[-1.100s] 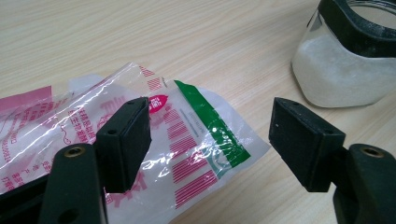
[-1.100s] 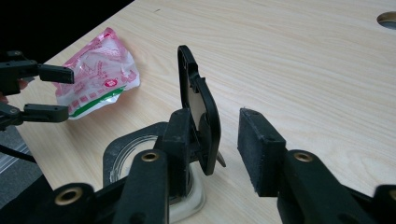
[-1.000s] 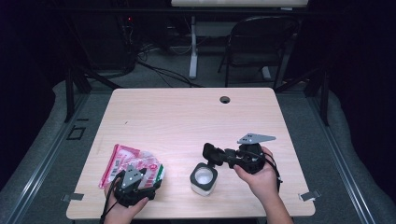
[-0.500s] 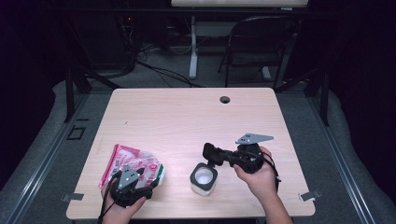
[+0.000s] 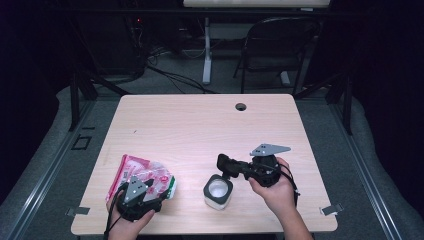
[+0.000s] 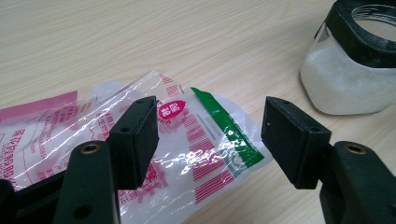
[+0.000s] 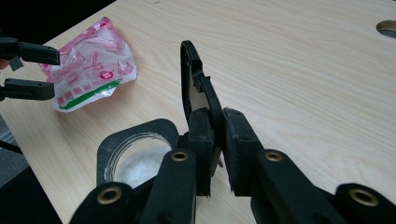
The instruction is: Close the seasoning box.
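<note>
- Two things are in hand: a glass jar [image 5: 218, 192] with white powder inside, and its black lid [image 7: 200, 91].
- The jar stands near the tabletop's [image 5: 200, 125] front edge, about 6 o'clock from the middle. Its mouth is open.
- I think the jar is heavy, hard, smooth and breakable, so hold its sides, low down.
- The lid looks light and stiff. It is pinched by its thin edge and stands upright, just above the jar at about 1 o'clock.
- The right gripper [image 7: 218, 135] has just been closing, and its pads now squeeze the lid. That hand reaches in level from 3 o'clock.
- A crinkly plastic bag [image 6: 187, 140] lies flat at 9 o'clock from the jar. It looks soft, light and slippery; take a corner.
- The left gripper [image 6: 210, 133] has been closing a little, but its jaws stand apart over the bag's corner, not pressing it.
</note>
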`<state>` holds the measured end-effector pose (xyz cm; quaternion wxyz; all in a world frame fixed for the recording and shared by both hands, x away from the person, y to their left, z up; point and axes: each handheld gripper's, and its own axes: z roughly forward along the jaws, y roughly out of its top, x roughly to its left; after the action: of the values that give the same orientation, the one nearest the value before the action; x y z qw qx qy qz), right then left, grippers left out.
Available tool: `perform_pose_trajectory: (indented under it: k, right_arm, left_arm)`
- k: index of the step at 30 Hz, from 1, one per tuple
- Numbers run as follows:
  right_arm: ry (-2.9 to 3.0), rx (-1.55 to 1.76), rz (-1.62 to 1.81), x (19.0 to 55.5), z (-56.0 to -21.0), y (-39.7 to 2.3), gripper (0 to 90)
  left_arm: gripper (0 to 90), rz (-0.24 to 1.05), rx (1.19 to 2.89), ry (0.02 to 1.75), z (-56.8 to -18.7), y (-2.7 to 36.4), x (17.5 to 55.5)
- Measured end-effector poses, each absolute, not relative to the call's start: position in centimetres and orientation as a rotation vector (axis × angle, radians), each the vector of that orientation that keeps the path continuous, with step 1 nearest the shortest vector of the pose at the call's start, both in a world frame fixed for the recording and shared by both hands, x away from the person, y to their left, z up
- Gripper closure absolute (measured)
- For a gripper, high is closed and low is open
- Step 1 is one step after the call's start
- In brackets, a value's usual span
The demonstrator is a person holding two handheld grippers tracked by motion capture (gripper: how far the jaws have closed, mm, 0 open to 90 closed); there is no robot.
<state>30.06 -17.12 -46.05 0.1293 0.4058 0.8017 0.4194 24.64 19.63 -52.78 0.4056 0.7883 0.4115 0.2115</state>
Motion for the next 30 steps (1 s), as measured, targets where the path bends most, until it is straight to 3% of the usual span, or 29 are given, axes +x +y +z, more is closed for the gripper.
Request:
perform_pose_trajectory:
  k: [30]
  right_arm:
    - [2.364,1.113,1.206,29.26,-45.40,-16.20,79.5]
  left_arm:
    - [36.3,0.551,1.986,1.033,-52.55,19.75,24.58]
